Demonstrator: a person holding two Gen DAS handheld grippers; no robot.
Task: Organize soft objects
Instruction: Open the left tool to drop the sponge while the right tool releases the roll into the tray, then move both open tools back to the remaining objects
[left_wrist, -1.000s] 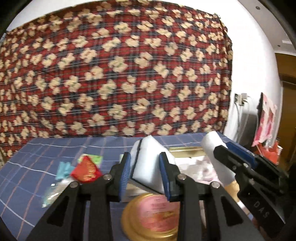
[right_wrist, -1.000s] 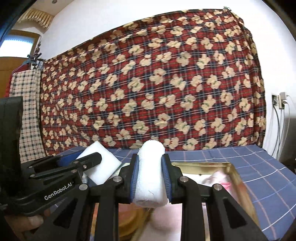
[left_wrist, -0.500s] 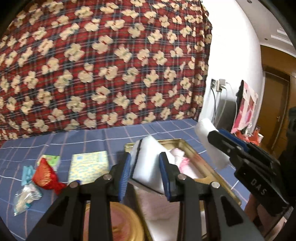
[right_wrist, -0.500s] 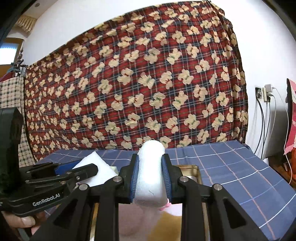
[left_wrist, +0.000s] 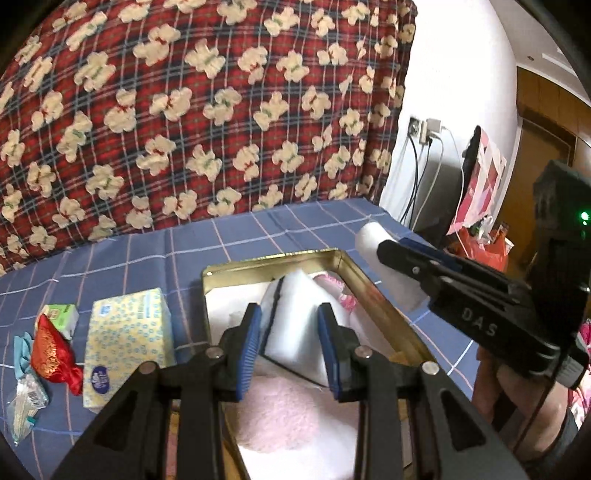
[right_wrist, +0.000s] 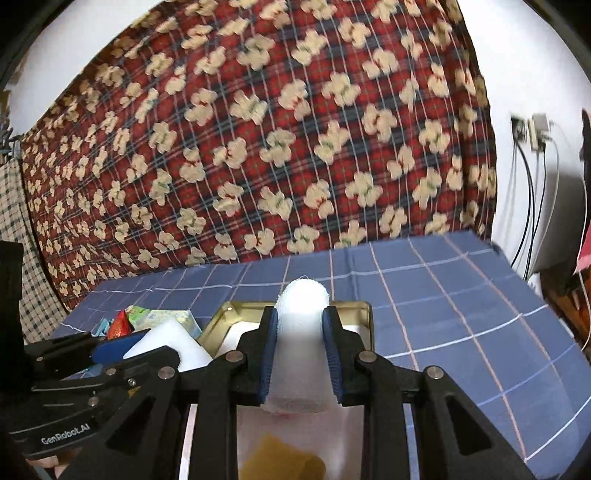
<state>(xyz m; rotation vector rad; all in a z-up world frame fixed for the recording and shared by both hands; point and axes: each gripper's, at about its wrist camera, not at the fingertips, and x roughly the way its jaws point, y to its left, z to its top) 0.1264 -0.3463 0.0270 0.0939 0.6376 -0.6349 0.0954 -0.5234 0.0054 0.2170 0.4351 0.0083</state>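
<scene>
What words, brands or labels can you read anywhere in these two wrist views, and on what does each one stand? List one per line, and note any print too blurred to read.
"DAS": on the side of the right gripper, seen from the left wrist view.
"GenRobot.AI": on the side of the left gripper, seen from the right wrist view.
Print on the yellow tissue pack: too blurred to read.
Label on the small green packet: too small to read.

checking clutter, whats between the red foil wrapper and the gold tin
In the left wrist view, a yellow tissue pack lies on the blue cloth between the red foil wrapper and the gold tin.
</scene>
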